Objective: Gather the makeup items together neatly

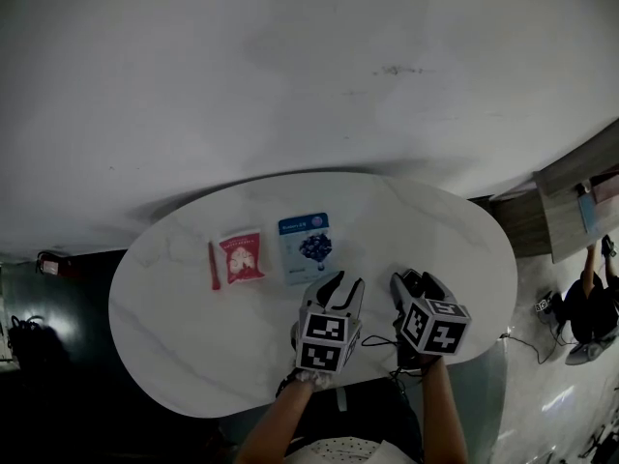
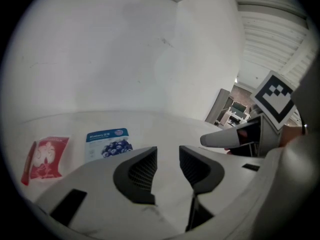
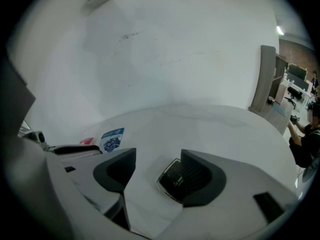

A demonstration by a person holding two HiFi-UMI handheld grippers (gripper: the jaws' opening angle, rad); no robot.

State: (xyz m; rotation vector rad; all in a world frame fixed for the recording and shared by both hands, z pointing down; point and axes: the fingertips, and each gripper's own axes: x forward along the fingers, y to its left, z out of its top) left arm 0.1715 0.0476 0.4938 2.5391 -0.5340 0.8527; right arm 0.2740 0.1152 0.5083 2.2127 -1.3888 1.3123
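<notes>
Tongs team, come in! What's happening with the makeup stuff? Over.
Left tongs open, empty. Right tongs open, dark compact lying between them. Red stick, red packet, blue packet lined up on table. Nothing in the way.

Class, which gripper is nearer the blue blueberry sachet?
Left. The left gripper is just short of the blue blueberry sachet, at its near edge; the right gripper is farther off to the right.

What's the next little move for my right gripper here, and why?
Probably close the right gripper on the small dark compact. It lies on the table between the open jaws, close to the right one, well apart from the blue packet and red sachet. Once gripped, it could be carried over beside them.
</notes>
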